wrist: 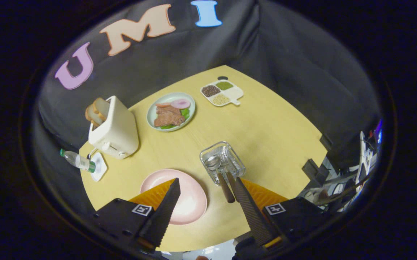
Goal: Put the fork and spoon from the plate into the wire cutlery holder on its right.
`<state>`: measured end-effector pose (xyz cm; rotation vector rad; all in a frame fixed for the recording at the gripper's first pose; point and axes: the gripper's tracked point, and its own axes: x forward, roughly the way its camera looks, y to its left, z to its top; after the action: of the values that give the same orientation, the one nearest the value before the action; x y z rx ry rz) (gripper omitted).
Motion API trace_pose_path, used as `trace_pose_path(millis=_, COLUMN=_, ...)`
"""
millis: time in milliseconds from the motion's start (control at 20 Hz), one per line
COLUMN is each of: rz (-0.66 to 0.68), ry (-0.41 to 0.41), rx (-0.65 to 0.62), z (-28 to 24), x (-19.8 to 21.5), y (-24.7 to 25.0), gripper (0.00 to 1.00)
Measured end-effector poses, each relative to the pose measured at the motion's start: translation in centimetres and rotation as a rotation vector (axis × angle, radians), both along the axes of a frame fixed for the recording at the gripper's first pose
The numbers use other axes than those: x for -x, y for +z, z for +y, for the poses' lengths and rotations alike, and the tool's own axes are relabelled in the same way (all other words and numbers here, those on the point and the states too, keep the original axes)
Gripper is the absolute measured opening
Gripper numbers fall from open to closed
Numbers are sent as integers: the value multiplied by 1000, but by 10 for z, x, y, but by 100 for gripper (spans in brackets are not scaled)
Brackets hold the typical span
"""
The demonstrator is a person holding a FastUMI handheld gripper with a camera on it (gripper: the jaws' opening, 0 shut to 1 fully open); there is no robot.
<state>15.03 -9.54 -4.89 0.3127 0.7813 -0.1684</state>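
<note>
The gripper was held spread and empty, the round pink plate between its fingers; the loaded clear wire cutlery holder just ahead could be toppled if clipped.

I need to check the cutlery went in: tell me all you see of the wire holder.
The holder is a small square basket of shiny wire, standing upright on the yellow table, right of the pink plate. A spoon lies in it, bowl inside, dark handle leaning out toward the tool, whose open fingers touch nothing.
</note>
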Motion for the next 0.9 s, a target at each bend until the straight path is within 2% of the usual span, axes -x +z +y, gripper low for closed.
trace_pose_path(millis=250, rz=-256, ry=90, rx=116, z=-1, x=2, y=32, gripper=97)
trace_pose_path(millis=650, rz=-763, ry=263, rx=157, z=34, x=17, y=130, gripper=97)
trace_pose_path(millis=800, rz=-910, ry=287, rx=99, z=51, x=35, y=159, gripper=97)
trace_pose_path(millis=900, rz=-1006, ry=255, rx=72, z=44, x=48, y=178, gripper=97)
